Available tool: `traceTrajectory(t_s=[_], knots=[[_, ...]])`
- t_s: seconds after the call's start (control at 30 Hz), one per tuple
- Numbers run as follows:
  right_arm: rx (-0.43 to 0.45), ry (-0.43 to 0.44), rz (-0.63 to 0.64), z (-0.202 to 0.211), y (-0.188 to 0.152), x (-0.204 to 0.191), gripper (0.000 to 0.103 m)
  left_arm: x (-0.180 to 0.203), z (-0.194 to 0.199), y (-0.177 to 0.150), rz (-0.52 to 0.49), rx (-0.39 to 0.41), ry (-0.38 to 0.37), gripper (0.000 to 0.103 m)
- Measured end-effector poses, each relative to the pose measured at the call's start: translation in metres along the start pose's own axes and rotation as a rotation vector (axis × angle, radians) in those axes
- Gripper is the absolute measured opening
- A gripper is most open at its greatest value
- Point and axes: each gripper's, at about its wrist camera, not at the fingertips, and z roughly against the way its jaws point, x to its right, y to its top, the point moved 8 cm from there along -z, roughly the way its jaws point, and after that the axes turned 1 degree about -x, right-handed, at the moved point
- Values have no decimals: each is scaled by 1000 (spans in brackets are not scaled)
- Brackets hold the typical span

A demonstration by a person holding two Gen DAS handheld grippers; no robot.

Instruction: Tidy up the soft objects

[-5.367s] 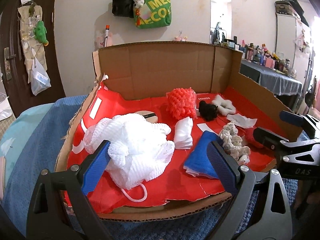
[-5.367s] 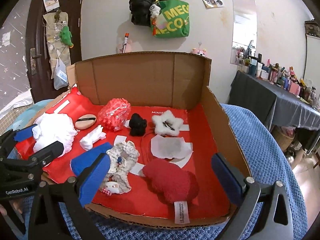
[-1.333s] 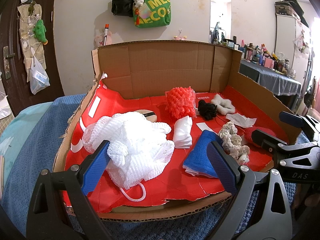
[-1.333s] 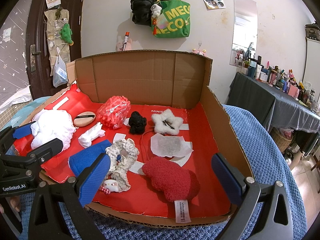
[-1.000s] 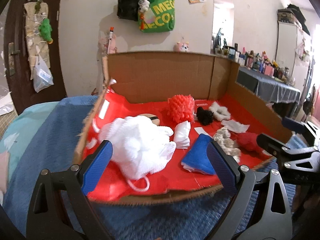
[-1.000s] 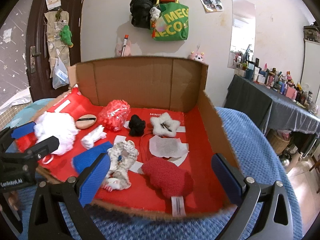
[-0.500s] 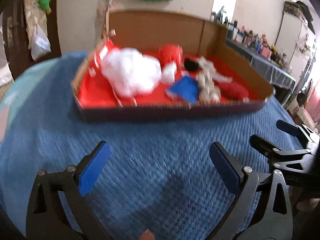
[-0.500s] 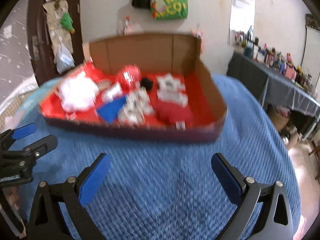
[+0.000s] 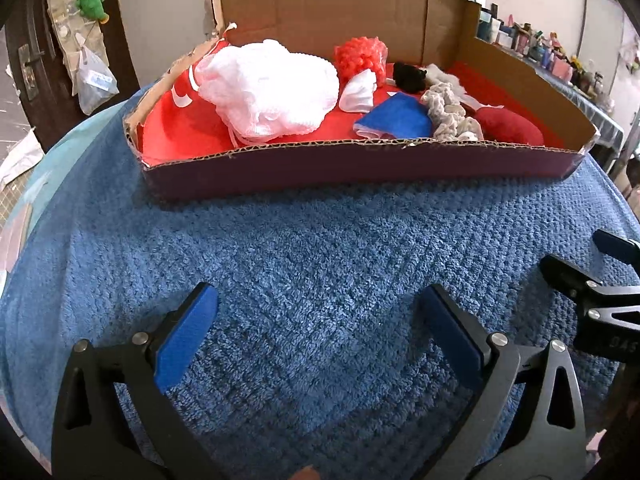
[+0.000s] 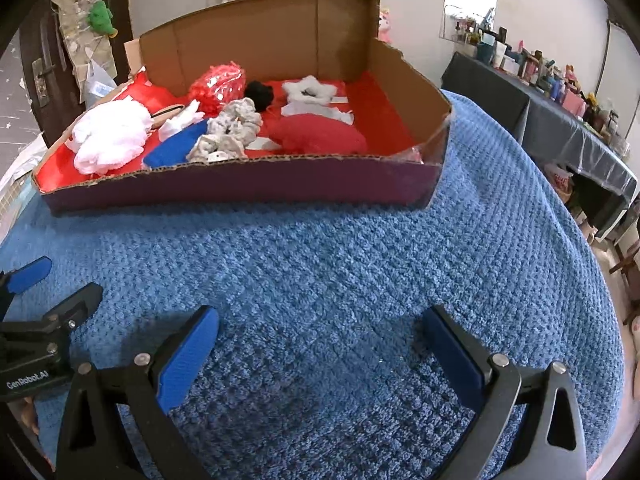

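A shallow cardboard box (image 9: 360, 166) (image 10: 240, 184) with a red lining holds the soft objects: a white mesh puff (image 9: 268, 88) (image 10: 110, 138), a red mesh puff (image 9: 360, 56) (image 10: 218, 84), a blue cloth (image 9: 396, 120) (image 10: 174, 150), a grey knitted piece (image 9: 450, 114) (image 10: 230, 132), a red plush piece (image 9: 510, 128) (image 10: 320, 136), a black pompom (image 9: 408, 76) (image 10: 260, 94) and a white star (image 10: 308, 90). My left gripper (image 9: 320, 330) and right gripper (image 10: 320, 340) are both open and empty, low over the blue towel, well in front of the box.
The box sits on a blue towel (image 9: 320, 260) (image 10: 360, 260) that covers the surface. A dark-clothed table (image 10: 560, 120) with small bottles stands to the right. A door (image 9: 36, 60) with hanging bags is at the left.
Both grippers have pulled back from the box and dropped low over the towel. The box now lies farther ahead. Both stay open and empty.
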Motion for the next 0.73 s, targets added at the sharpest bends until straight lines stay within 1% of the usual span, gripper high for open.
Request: traceTrajectory(t_s=[0.13, 0.73], knots=[[3, -7, 1, -2, 0, 0, 103, -1, -5, 5, 8, -5, -11, 103], [1, -12, 5, -4, -1, -3, 103, 0, -9, 8, 2, -4, -8, 103]])
